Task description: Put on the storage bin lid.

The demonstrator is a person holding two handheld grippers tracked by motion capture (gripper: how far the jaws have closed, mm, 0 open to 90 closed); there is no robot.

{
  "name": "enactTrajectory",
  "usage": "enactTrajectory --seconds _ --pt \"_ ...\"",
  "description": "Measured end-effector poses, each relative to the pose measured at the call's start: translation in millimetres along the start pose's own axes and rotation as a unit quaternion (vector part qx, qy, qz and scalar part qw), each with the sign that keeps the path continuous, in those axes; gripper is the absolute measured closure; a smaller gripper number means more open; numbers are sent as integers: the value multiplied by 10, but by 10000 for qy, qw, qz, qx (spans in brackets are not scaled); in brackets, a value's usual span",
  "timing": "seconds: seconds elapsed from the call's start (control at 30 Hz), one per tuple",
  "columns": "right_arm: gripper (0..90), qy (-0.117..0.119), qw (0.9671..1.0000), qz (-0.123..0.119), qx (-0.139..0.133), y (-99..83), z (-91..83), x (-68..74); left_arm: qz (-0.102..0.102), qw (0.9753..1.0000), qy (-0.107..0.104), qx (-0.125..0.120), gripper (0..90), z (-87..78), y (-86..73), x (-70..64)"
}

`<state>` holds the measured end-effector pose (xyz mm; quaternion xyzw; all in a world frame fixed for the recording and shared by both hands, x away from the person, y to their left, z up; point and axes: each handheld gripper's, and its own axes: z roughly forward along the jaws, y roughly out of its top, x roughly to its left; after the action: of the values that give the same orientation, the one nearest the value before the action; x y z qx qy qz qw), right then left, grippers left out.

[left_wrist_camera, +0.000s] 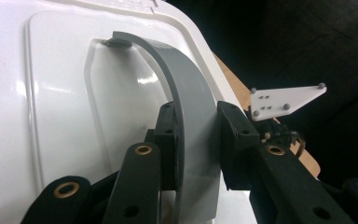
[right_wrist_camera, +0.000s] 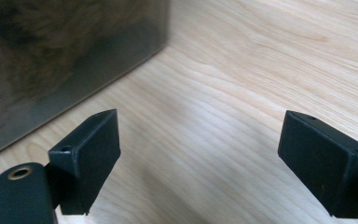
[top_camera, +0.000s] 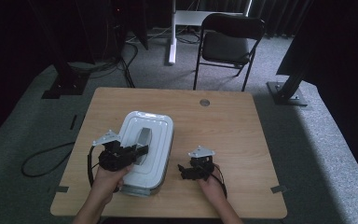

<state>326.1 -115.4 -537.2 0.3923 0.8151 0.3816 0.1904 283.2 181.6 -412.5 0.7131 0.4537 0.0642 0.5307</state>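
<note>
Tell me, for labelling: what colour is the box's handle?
Grey handle, on a white lid; clearest in the left gripper view.

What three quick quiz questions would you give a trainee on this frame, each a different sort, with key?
1. True or false: the left gripper is shut on the grey curved plastic handle of the white plastic storage box.
2. The right gripper has its jaws: A) shut on the box, B) open over the light wooden table, C) clamped on a cable.
3. Fill in: behind the table stands a black folding ____.

Key: 1 true; 2 B; 3 chair.
</note>
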Motion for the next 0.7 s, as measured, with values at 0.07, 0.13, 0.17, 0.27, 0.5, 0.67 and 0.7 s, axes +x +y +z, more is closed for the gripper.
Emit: enactTrajectory --seconds 0.07,0.13,0.17,0.27,0.5,0.67,0.7 --pt "122 -68 10000 41 -24 -4 -14 -39 -12 10000 70 46 726 38 3 5" --pt "122 -95 9999 95 -48 -5 -22 -71 -1 9998 172 87 726 70 6 3" --pt "122 -120 9998 107 -65 -6 -31 -83 -21 9998 191 99 726 81 6 3" --pt "122 -161 9997 138 -102 -5 -53 -113 -59 9998 189 100 726 102 -8 6" --pt "122 -194 9994 231 -152 -5 -72 -160 -36 9995 185 255 725 130 -24 -5" --pt "122 -207 9994 229 -153 -7 -76 -162 -82 9992 188 354 722 158 -52 33" --pt "122 -202 9994 234 -153 -7 -76 -165 -124 9991 186 364 721 167 -55 34"
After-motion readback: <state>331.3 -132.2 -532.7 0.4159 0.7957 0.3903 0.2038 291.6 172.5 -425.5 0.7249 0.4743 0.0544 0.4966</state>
